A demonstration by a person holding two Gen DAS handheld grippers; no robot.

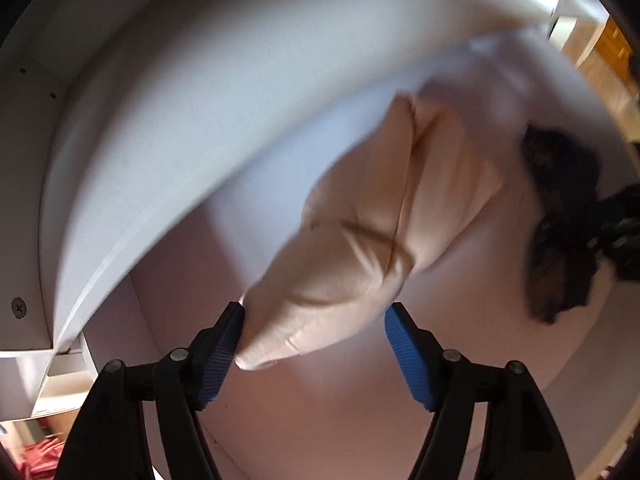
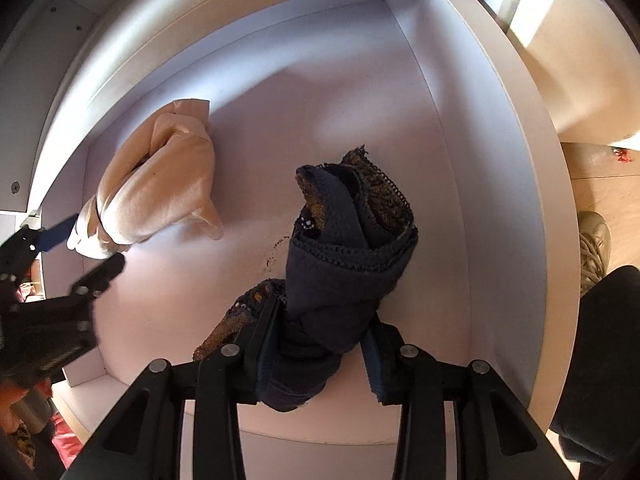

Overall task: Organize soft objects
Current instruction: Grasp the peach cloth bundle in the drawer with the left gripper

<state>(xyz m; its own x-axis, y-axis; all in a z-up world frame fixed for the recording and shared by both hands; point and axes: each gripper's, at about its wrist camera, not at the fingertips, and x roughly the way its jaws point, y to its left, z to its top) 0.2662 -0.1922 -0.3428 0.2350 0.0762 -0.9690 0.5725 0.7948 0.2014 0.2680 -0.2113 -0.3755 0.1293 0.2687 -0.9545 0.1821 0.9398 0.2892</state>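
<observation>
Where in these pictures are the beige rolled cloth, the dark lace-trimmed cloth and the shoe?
beige rolled cloth (image 2: 160, 192), right wrist view, on its smooth middle fold.
dark lace-trimmed cloth (image 2: 344, 256), right wrist view, on the wrapped navy band.
shoe (image 2: 596, 244), right wrist view, on its laces.

A white drawer (image 2: 460, 128) stands open in a white cabinet (image 2: 572, 60) above a sunlit wooden floor (image 2: 600, 164).

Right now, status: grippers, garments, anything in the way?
Left gripper open, beige garment between jaws. Right gripper shut on dark lace garment. Both over white drawer. Nothing blocking.
</observation>
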